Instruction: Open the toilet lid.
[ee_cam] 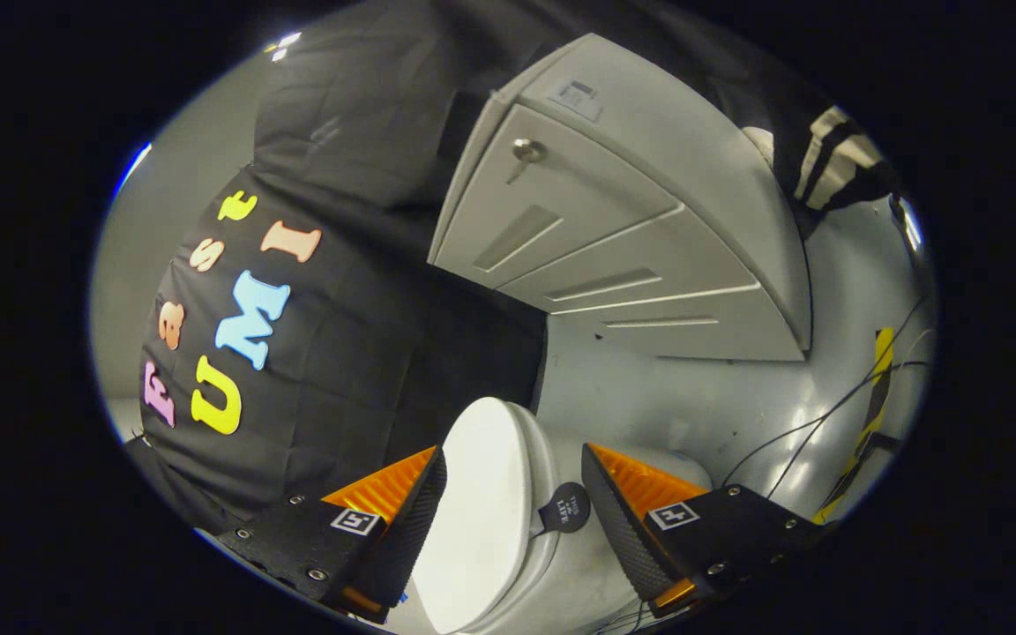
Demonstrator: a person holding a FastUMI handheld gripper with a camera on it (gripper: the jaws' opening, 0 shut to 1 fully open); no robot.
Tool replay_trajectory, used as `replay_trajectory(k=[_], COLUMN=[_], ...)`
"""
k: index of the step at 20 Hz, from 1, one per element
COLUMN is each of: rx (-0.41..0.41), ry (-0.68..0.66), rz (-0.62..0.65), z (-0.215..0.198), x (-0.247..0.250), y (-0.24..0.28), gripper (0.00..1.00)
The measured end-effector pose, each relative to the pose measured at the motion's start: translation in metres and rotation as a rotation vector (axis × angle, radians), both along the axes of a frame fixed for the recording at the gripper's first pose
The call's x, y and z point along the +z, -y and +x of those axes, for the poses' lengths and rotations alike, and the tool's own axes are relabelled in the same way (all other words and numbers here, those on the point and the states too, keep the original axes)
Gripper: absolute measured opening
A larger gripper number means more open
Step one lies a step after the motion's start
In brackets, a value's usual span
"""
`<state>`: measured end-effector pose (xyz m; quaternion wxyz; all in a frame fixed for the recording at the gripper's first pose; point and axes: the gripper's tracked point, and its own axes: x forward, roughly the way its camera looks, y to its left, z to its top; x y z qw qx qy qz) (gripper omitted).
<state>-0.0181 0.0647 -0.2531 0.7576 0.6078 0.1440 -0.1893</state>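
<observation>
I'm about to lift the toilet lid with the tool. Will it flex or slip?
The toilet lid looks like glossy moulded plastic, so probably stiff but slippery. It likely swings on a hinge rather than lifting free. The tool is open, fingers either side of it, not pressing.

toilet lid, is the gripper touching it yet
Cannot tell. In the gripper view the open gripper straddles the toilet lid; one finger overlaps the lid's edge, with neither gap nor contact plain.

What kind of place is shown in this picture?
Probably a mock bathroom inside a recording booth, not a real one. A white toilet sits between the open gripper fingers, lid apparently still down. Beyond it stands a grey drawer cabinet, with black cloth for a wall and loose cables on the floor.
</observation>
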Motion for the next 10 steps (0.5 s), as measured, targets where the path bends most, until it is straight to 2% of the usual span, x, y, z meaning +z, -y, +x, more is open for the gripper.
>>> replay_trajectory(k=[5,7,10], rx=[0.028,0.071,0.107], ry=[-0.083,-0.106,-0.101], rz=[0.116,0.137,0.173], z=[0.002,0.004,-0.005], x=[-0.038,-0.050,-0.052], y=[-0.018,-0.030,-0.042], gripper=[0.94,0.90,0.75])
